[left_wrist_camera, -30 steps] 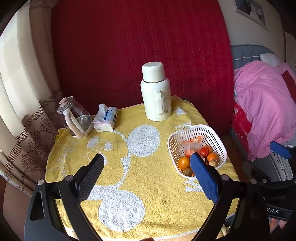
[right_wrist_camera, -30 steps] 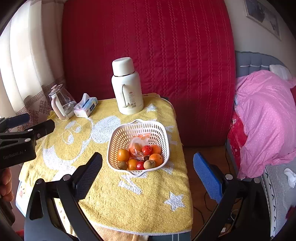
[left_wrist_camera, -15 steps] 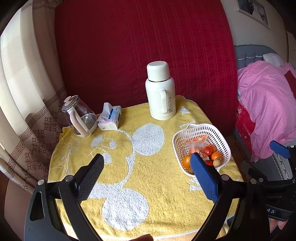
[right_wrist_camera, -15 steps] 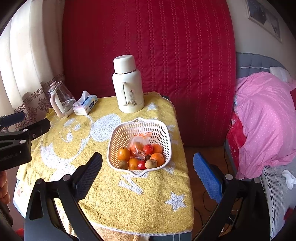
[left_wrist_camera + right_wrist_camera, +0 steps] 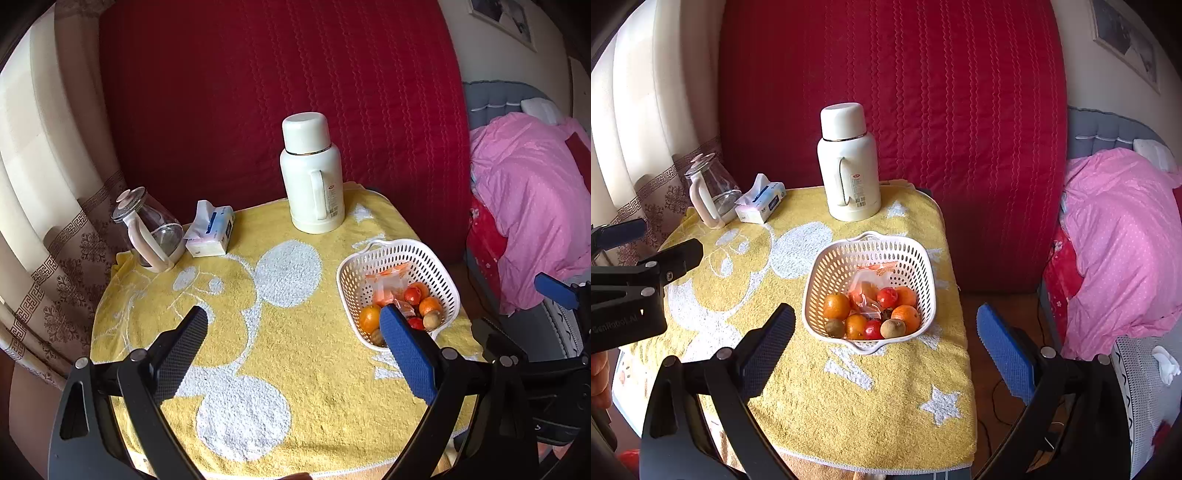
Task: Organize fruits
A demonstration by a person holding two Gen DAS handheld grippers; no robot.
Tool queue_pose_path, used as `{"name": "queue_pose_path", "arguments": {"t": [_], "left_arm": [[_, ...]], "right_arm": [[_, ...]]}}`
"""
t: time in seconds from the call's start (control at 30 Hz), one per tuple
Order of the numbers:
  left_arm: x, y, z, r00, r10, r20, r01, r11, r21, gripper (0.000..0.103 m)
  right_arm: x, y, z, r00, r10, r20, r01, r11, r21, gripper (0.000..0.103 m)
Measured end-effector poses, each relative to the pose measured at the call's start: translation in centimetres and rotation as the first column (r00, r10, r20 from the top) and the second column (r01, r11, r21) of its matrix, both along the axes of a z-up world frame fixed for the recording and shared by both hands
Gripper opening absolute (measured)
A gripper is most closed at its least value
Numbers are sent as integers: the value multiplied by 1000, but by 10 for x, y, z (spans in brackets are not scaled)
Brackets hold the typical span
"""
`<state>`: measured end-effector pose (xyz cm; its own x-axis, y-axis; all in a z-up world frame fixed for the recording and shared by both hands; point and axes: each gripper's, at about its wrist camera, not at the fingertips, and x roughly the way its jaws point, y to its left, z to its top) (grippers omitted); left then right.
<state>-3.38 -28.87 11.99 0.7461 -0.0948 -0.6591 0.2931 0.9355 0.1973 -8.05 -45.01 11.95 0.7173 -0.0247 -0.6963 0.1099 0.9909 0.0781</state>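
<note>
- One white perforated basket [image 5: 925, 266] sits on the right part of the bench, holding all the fruit.
- In the right wrist view the basket holds four oranges, the leftmost [image 5: 836, 305] among them, two red fruits [image 5: 887, 297], two brown kiwis [image 5: 893, 328] and one crumpled clear plastic bag [image 5: 866, 288].
- One cream thermos flask [image 5: 312, 177] stands upright at the back of the bench.
- One tissue pack [image 5: 212, 233] lies just beside one glass kettle [image 5: 149, 230] at the back left corner.
- The left claw [image 5: 291, 352] hovers over the bench, its two pads apart and holding nothing; its blue pad overlaps the basket's near edge in the left wrist view.
- The right claw [image 5: 886, 354] hangs above the basket's near rim, pads wide apart, empty.
- A yellow towel [image 5: 820, 391] with white shapes and stars covers the bench.
- Behind it hangs a red quilted cover [image 5: 923, 92]; a patterned curtain [image 5: 48, 184] is at left, and a pink dotted quilt [image 5: 1123, 236] lies on a bed at right.
</note>
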Motion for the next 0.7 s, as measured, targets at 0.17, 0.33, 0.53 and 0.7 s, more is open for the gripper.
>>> {"name": "queue_pose_path", "arguments": {"t": [0.17, 0.33, 0.53, 0.7], "left_arm": [[5, -3, -4, 1000, -6, -8, 6, 1000, 0, 93], [12, -4, -8, 1000, -10, -22, 10, 1000, -4, 93], [20, -5, -14, 998, -12, -54, 12, 1000, -14, 93], [26, -8, -17, 998, -9, -66, 9, 1000, -9, 93]], "right_arm": [[3, -2, -2, 1000, -7, -6, 7, 1000, -1, 100], [8, -2, -6, 1000, -7, -18, 6, 1000, -3, 100], [13, -1, -10, 1000, 1, -28, -1, 1000, -10, 100], [16, -2, -14, 999, 2, -39, -2, 1000, -7, 100]]}}
